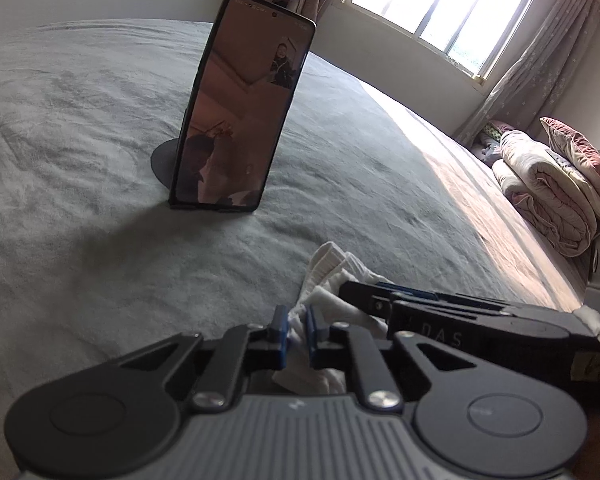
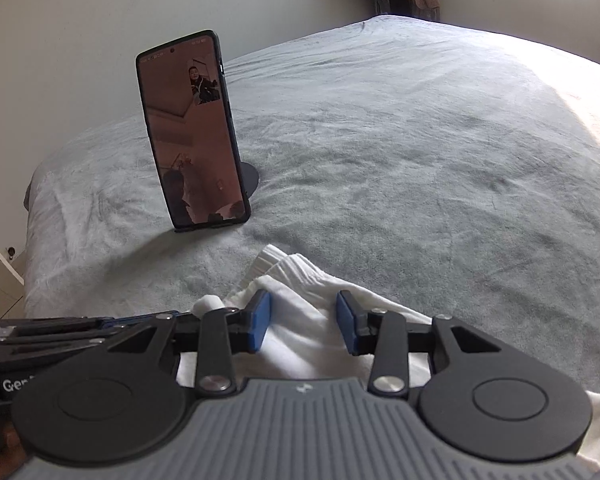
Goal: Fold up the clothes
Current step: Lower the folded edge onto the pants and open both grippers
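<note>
Both claws work at the near edge of the bed. Left gripper (image 1: 298,334), black with blue pads, has its jaws nearly together and pinches a thin fold of the crumpled white ribbed-cuff garment (image 1: 336,276). Right gripper (image 2: 304,326) stands with its jaws partly apart over the same white cloth (image 2: 300,336); fabric lies between the blue pads, but they do not press it. In the left wrist view the right gripper (image 1: 364,292) reaches in from the right, its tips just beside the left one's.

Bunched rather than flat, the garment runs its long axis away from the grippers, its ribbed cuffs pointing toward the black smartphone (image 2: 192,128). That phone stands upright and slightly tilted on a round dark stand, its screen lit, well apart from the cloth.

Underneath lies a rumpled grey-green fleece bedspread (image 2: 420,140). Sun falls across its far side from a white-framed window (image 1: 440,0) with pale curtains (image 1: 540,48). Rolled pink and cream quilts (image 1: 548,184) are stacked beside the bed.
</note>
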Action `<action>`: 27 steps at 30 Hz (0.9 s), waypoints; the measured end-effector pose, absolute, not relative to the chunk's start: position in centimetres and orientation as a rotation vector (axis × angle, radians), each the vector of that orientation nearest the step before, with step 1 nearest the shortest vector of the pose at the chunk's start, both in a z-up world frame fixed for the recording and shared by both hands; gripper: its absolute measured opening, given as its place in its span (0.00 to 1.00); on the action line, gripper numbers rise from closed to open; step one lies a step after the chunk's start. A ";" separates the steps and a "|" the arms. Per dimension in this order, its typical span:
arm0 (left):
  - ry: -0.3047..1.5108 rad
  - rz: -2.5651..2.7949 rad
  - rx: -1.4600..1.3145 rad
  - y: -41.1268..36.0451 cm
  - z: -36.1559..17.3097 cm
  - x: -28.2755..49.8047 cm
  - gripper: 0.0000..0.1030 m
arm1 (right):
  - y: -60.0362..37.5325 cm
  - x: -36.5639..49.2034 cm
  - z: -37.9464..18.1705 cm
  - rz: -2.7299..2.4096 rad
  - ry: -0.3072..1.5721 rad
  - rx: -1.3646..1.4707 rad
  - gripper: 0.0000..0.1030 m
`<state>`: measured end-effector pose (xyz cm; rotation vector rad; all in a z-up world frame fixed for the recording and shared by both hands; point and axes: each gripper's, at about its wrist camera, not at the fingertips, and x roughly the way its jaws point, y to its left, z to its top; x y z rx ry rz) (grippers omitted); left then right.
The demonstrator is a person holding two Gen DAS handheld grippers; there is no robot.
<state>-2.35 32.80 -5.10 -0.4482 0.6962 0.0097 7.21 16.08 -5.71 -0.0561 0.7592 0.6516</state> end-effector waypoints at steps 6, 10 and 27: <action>0.704 0.005 -0.448 32.9 -5.2 -2.4 0.09 | 16.7 5.6 -5.9 0.677 0.708 -0.141 0.27; 0.711 0.009 -0.436 32.8 -5.2 -2.4 0.09 | 16.7 5.5 -6.0 0.691 0.711 -0.146 0.26; 0.716 0.003 -0.428 32.8 -5.1 -2.7 0.08 | 16.5 3.9 -5.3 0.635 0.518 -0.196 0.07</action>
